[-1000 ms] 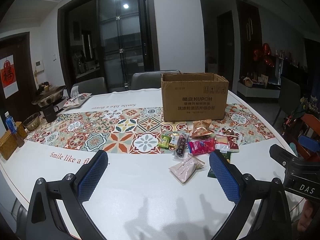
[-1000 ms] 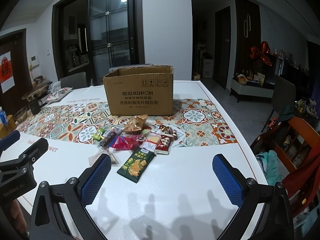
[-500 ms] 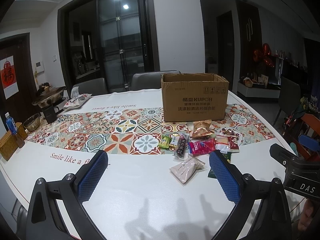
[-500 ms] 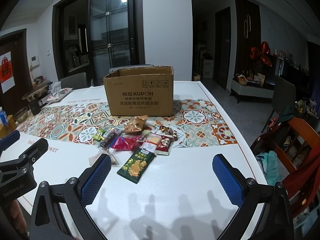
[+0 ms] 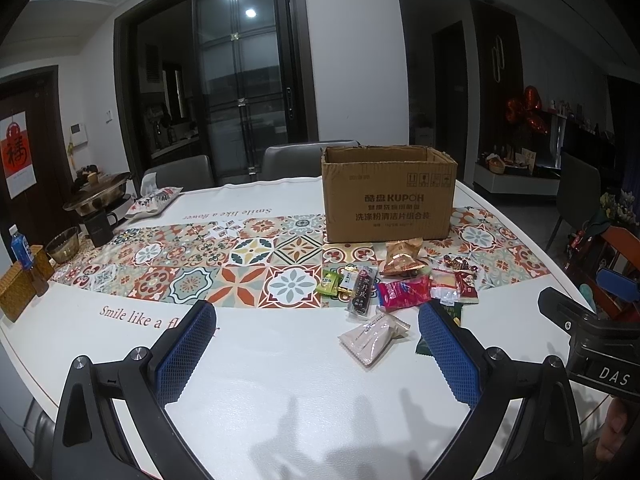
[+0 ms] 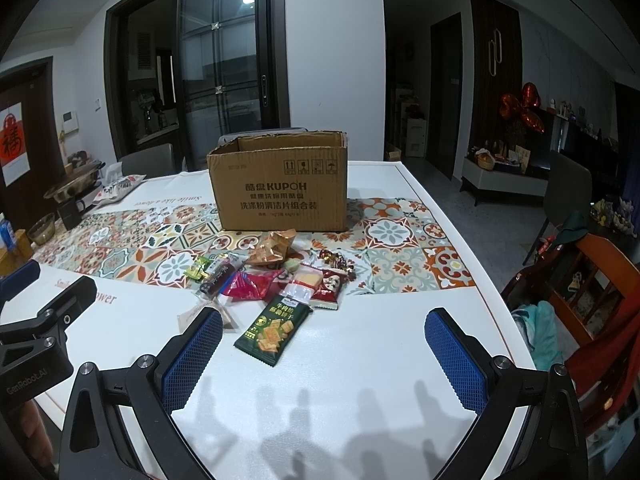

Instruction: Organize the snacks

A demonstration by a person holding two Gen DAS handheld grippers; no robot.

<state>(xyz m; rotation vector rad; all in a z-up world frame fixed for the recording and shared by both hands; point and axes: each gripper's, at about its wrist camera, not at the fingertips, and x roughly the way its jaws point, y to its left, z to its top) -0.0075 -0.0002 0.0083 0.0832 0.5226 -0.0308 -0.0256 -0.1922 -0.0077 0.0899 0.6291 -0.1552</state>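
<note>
An open brown cardboard box (image 5: 388, 196) (image 6: 280, 188) stands on the patterned runner. Several snack packets lie in front of it: a gold bag (image 5: 402, 258) (image 6: 272, 246), a red packet (image 5: 402, 294) (image 6: 248, 286), a dark bar (image 5: 362, 292), a pale pink packet (image 5: 374, 338) and a green cracker bag (image 6: 274, 330). My left gripper (image 5: 312, 354) is open and empty above the white table, left of the pile. My right gripper (image 6: 324, 360) is open and empty, just short of the cracker bag.
The white table (image 5: 280, 400) ends close on the right (image 6: 496, 300), with a wooden chair (image 6: 592, 280) beyond. At the far left stand a hot pot (image 5: 100, 196), a black mug (image 5: 98, 228), a glass bowl (image 5: 62, 244), a bottle (image 5: 22, 250) and a wicker basket (image 5: 16, 292).
</note>
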